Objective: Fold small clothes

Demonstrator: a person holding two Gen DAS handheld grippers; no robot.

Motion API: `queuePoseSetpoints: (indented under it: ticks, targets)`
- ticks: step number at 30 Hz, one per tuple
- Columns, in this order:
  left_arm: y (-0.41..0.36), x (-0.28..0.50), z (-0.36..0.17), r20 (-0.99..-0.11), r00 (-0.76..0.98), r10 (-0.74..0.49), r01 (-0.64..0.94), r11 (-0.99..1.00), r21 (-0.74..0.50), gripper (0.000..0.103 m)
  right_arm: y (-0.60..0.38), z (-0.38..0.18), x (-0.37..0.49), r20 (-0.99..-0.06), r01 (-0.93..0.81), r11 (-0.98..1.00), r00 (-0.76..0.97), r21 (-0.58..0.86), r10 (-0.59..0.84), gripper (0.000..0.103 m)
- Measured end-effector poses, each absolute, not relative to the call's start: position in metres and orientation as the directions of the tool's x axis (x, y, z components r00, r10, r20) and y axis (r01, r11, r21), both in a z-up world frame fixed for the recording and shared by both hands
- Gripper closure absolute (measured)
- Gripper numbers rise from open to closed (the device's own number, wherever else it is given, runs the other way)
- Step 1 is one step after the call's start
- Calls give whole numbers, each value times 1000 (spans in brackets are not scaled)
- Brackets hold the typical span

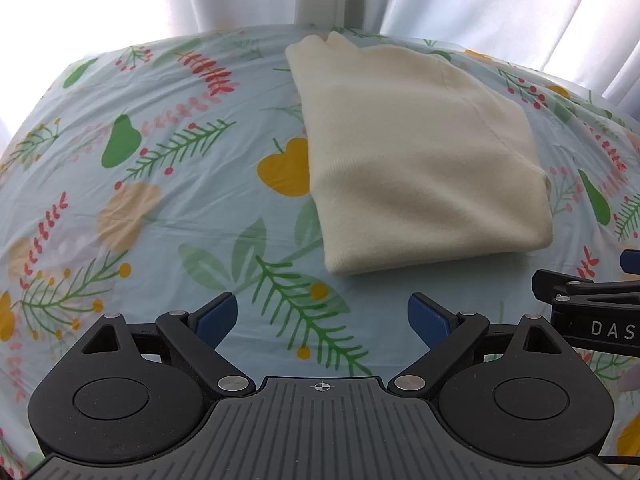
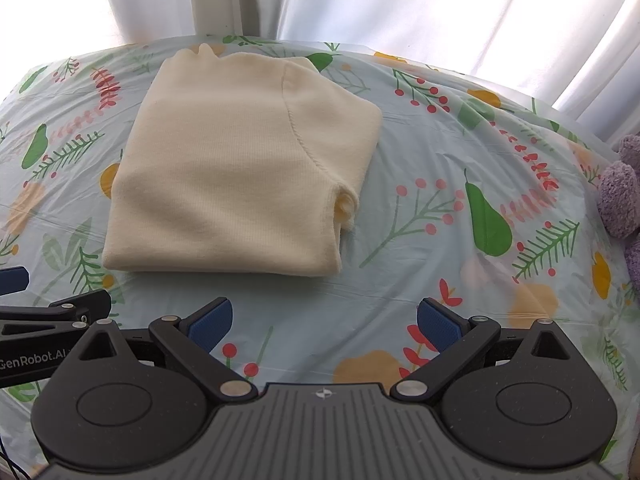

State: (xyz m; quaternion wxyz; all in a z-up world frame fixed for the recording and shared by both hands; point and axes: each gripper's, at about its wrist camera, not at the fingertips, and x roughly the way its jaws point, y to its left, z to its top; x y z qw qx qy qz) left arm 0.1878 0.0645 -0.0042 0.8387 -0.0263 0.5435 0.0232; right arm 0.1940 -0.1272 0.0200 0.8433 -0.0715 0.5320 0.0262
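Note:
A cream knitted garment (image 1: 416,152) lies folded into a compact rectangle on the floral tablecloth (image 1: 180,184). It also shows in the right wrist view (image 2: 236,168), left of centre. My left gripper (image 1: 322,320) is open and empty, just in front of the garment's near edge. My right gripper (image 2: 324,326) is open and empty, in front of the garment's near right corner. Each gripper shows at the edge of the other's view: the right one (image 1: 592,304), the left one (image 2: 52,312).
The tablecloth (image 2: 460,264) is pale blue with pears and leaves. A fluffy purple item (image 2: 624,196) lies at the table's right edge. White curtains (image 2: 360,0) hang behind the far edge.

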Motion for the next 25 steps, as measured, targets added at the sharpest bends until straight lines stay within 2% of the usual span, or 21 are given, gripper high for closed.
queuePoseSetpoints:
  ticks: [25]
  targets:
    - [64, 187, -3, -905, 425, 18, -57, 998, -7, 7, -125, 21, 194, -898, -133, 986, 438, -105, -37, 4]
